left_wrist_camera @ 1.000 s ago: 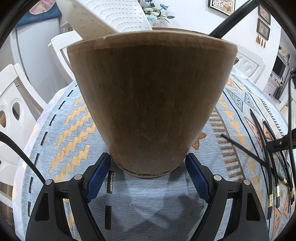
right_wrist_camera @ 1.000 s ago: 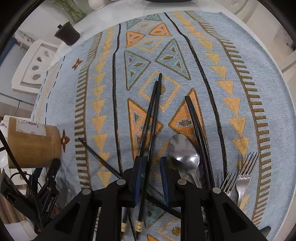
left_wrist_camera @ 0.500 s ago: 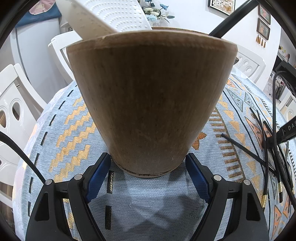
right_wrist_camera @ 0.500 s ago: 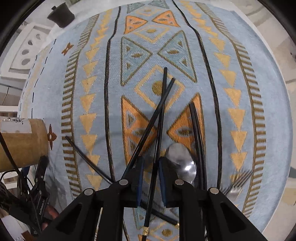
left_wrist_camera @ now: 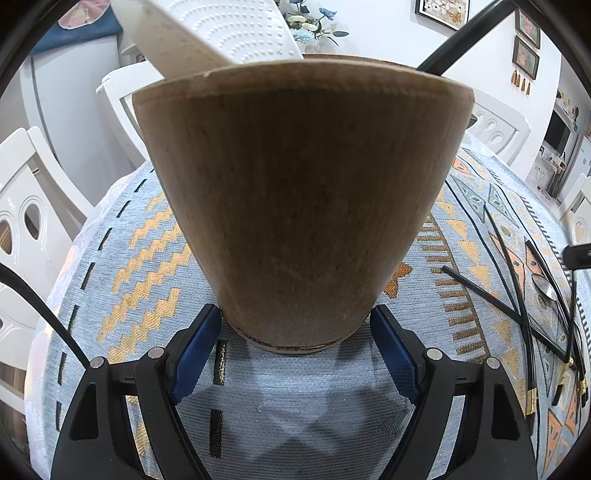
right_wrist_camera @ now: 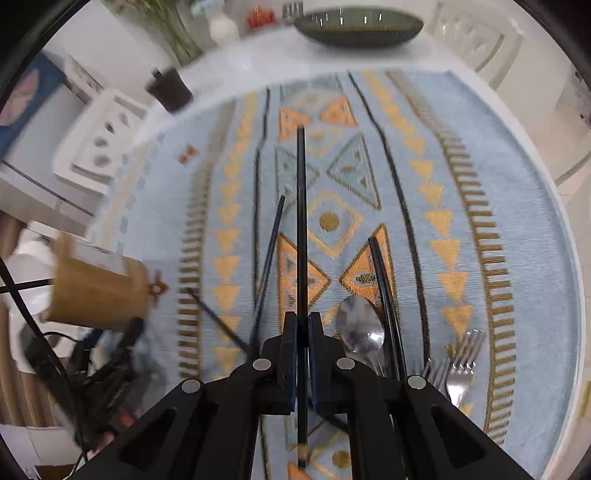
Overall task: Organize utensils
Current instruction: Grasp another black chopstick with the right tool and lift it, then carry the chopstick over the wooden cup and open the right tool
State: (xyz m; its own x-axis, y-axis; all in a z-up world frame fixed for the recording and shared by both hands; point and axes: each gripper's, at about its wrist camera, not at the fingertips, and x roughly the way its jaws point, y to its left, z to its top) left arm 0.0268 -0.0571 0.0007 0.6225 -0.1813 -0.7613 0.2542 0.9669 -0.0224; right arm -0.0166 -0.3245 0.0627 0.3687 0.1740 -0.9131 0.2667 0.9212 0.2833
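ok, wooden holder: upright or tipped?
Upright. The wooden holder stands base-down on the tablecloth between the left tongs, with a white utensil sticking out above its rim.

Both grippers were black plastic w/ blue ribbed pads on the inner faces.

Left gripper [left_wrist_camera: 295, 343]: two angular black fingers w/ triangular cut-outs, four round silver screws across the finger bases. A thin black cable [left_wrist_camera: 40, 314] ran left of it.

Right gripper [right_wrist_camera: 302, 354]: same black build, four silver screws, blue pad edges just visible. A black cable [right_wrist_camera: 22, 306] ran left of it.
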